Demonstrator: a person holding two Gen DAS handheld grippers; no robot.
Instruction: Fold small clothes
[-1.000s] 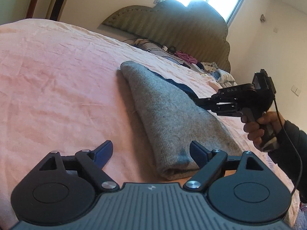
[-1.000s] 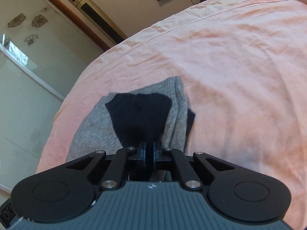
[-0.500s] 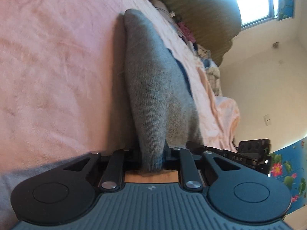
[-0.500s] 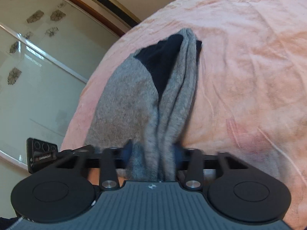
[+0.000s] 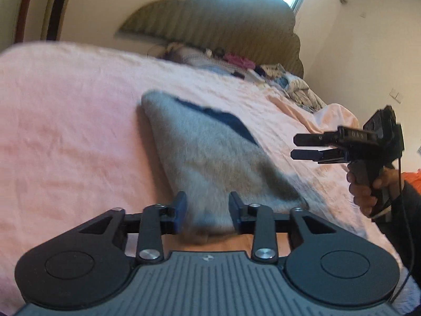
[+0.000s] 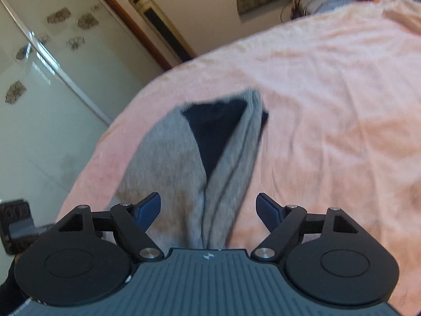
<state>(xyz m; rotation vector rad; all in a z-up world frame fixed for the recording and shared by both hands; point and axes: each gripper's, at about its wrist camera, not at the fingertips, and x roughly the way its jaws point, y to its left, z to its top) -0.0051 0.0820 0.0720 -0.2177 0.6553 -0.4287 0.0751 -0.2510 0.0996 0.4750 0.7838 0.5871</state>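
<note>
Item: folded grey knit garment (image 5: 210,152) on pink bedsheet (image 5: 65,137), ahead of both tools | left tool (image 5: 208,210) just spread, hem between pads, unpinched | right tool (image 6: 208,208) just spread, empty | Risk: fold sprung open if hem is snagged.

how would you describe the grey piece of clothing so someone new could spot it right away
Start at the big bed with the pink sheet and look to its near side, well short of the headboard. There lies a folded grey knit garment, flat on the sheet. It is the only grey thing on the open sheet, with a dark navy patch showing at its far end, unlike the mixed clothes pile by the headboard.
</note>
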